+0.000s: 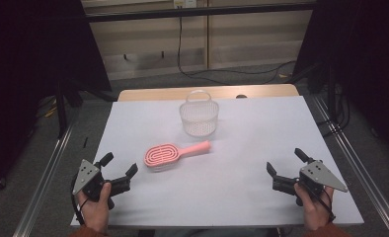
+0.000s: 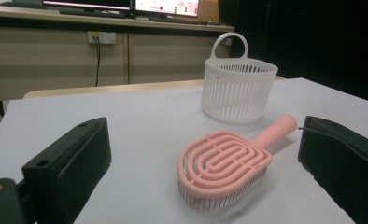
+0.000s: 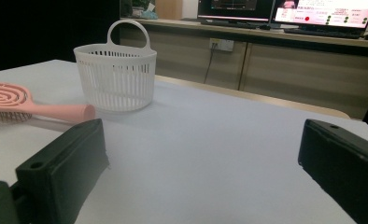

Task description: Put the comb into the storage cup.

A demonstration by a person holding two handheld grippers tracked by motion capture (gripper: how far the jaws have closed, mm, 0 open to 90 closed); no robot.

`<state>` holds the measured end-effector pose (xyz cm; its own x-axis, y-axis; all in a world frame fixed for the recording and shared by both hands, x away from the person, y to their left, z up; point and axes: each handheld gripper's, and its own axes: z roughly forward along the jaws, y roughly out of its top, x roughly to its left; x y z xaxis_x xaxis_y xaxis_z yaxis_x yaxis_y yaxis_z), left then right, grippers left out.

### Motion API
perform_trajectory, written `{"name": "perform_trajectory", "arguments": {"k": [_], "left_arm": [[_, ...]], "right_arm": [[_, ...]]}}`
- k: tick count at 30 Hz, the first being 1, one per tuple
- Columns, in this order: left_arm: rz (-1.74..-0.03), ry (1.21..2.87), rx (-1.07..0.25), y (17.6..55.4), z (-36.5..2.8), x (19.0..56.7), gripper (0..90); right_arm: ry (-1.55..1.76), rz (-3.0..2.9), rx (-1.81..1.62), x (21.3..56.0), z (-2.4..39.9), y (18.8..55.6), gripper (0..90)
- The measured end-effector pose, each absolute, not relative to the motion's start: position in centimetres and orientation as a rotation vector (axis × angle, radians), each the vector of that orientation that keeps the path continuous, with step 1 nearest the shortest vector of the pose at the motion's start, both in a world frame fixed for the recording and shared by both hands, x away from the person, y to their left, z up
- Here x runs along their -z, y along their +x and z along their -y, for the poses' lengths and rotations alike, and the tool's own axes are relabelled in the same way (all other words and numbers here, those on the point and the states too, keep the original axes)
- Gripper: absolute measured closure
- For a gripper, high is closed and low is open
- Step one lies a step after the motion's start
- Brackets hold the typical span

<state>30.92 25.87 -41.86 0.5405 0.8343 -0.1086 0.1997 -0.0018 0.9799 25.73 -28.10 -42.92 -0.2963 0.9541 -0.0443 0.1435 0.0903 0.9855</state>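
Note:
A pink hairbrush (image 1: 173,152) lies bristles down in the middle of the white table (image 1: 252,148), its handle pointing right and away. Behind it stands a white slatted basket (image 1: 198,116) with a loop handle, upright. My left gripper (image 1: 119,165) rests at the table's near left, jaws wide open and empty, aimed toward the brush. In the left gripper view the hairbrush (image 2: 224,161) lies just ahead between the jaws' lines, the basket (image 2: 238,88) beyond. My right gripper (image 1: 285,163) rests at the near right, open and empty. The right gripper view shows the basket (image 3: 116,77) and hairbrush (image 3: 32,107) at far left.
A wooden strip (image 1: 158,94) edges the table's far side. Metal rails (image 1: 350,163) run along both sides. A cable (image 1: 202,69) trails on the floor behind. Monitors (image 3: 322,11) stand on a counter in the background.

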Motion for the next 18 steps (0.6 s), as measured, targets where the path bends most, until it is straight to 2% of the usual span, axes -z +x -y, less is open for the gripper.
{"name": "perform_trajectory", "arguments": {"k": [5,9,14,18], "left_arm": [[-0.925,1.550,-0.647,31.0,-25.9,41.7,2.4],[-0.906,1.570,-0.609,31.1,-25.8,41.6,2.5],[-0.861,1.609,-0.464,31.7,-25.9,41.5,3.1],[-0.848,1.620,-0.405,32.0,-25.7,41.6,3.5]], "right_arm": [[1.111,-1.581,-1.295,42.9,28.1,25.8,0.3],[1.110,-1.583,-1.296,43.0,28.1,25.8,0.2],[1.116,-1.591,-1.296,43.0,28.1,25.8,0.2],[1.111,-1.594,-1.302,43.1,28.1,25.9,0.2]]}}
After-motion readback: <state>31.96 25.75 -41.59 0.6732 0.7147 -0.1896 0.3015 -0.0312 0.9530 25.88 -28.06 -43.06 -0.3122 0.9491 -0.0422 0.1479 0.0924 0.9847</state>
